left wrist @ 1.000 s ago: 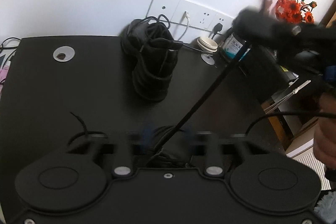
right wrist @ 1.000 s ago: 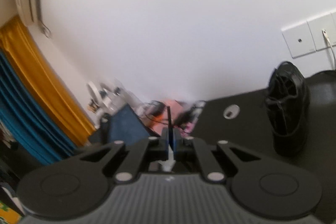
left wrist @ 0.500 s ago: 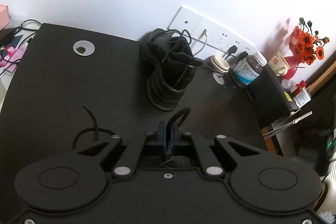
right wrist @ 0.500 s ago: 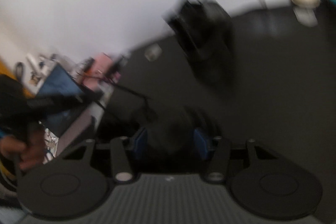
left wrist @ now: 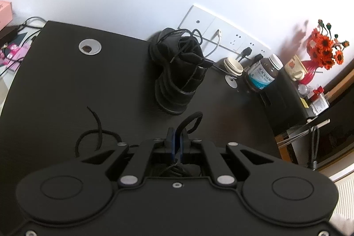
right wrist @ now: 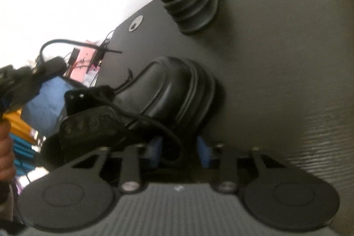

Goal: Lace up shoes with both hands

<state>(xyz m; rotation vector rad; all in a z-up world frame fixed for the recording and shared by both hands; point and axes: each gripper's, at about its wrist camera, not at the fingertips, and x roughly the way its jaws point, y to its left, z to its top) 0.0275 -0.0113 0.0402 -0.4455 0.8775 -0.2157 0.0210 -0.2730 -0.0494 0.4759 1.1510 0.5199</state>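
Observation:
My left gripper is shut on a black lace that curls up just past its tips. The lace's other end lies loose on the black table. In the right wrist view the near black shoe lies right before my right gripper, which is open with a lace loop running between its blue pads. The shoe's eyelet flaps stand apart. A second black shoe stands farther back. The left gripper shows at left, above the shoe.
Wall sockets, a small white jar and a brown supplement bottle stand behind the far shoe. Orange flowers are at the right. A cable grommet sits in the table. A hand is at the left edge.
My left gripper went from open to shut on the lace. My right gripper let go of the taut lace, opened, and swung down close to the near shoe.

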